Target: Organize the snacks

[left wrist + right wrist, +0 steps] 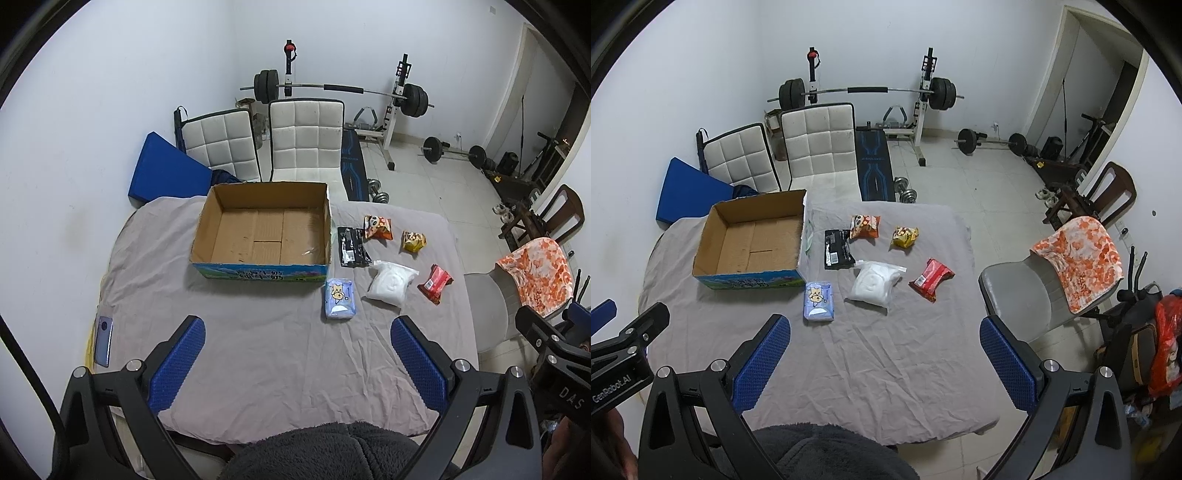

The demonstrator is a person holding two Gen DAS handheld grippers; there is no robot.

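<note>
Left wrist view: left claw [297, 363] is hanging wide open and empty over the grey-clothed counter [258, 350]; right claw [884, 363] is likewise spread and holding nothing. Six snack packs are lying loose just right of the empty cardboard box [262, 230], none inside yet. Risks: the white bag [873, 282] is looking soft and may be sagging out of a pinch; the black pack [836, 249] is touching the panda pack [864, 226], so one grab could be dragging both.

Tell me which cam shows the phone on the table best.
Left wrist: the phone lies in full view at the table's left edge, beyond the open left gripper. The right wrist view does not show it; the other gripper's body blocks that corner.
</note>
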